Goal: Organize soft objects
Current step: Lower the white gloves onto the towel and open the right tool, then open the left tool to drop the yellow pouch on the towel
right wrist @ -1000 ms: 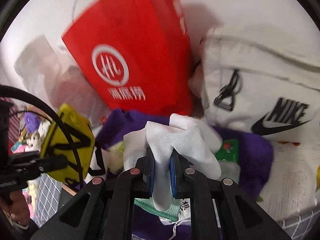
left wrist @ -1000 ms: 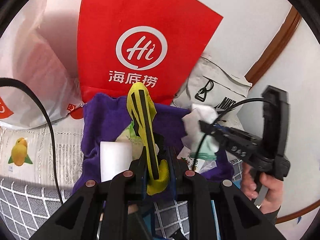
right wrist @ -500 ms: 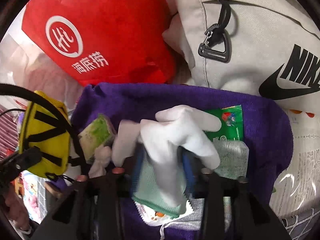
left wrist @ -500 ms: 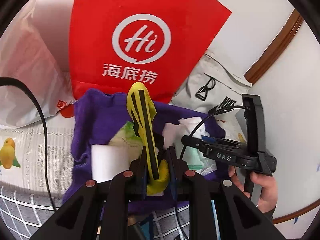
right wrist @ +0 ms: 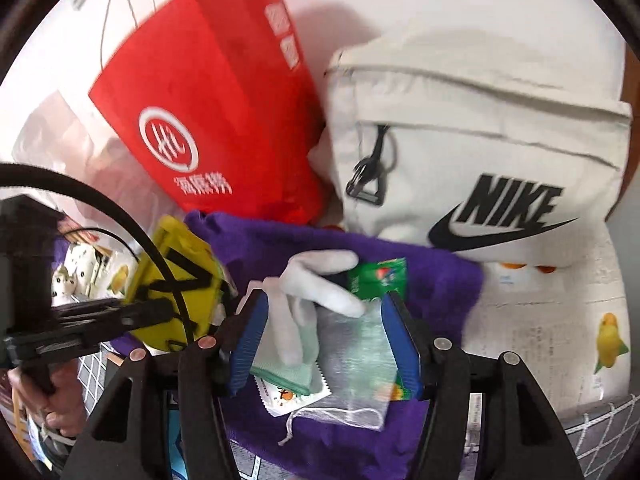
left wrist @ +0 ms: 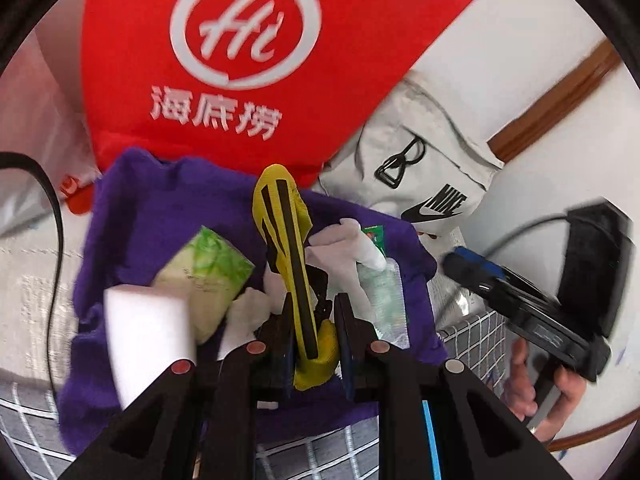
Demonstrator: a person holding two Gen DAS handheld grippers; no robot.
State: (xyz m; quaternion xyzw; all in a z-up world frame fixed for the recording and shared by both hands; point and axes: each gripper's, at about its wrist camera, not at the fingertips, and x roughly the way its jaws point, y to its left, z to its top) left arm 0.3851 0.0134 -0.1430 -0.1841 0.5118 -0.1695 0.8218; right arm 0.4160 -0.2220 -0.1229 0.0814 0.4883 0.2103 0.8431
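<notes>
**Soft items gathering on the purple towel**

Soft items are piling up on the purple towel [right wrist: 436, 280], which is serving as the collecting spot in front of the red paper bag [right wrist: 216, 92] and the grey Nike bag [right wrist: 480, 152]. The white glove [right wrist: 316, 288] is lying there across a green packet [right wrist: 380, 278] and a mesh pouch [right wrist: 356, 356], so it appears delivered. The right gripper [right wrist: 326, 346] is standing released, its jaws having just been opening, the blue pads straddling the glove without pressing it. The left gripper [left wrist: 310, 340] is staying clenched on the yellow pouch [left wrist: 286, 240], holding it upright over the towel, likely the next piece to set down beside the tissue pack [left wrist: 208, 272].
</notes>
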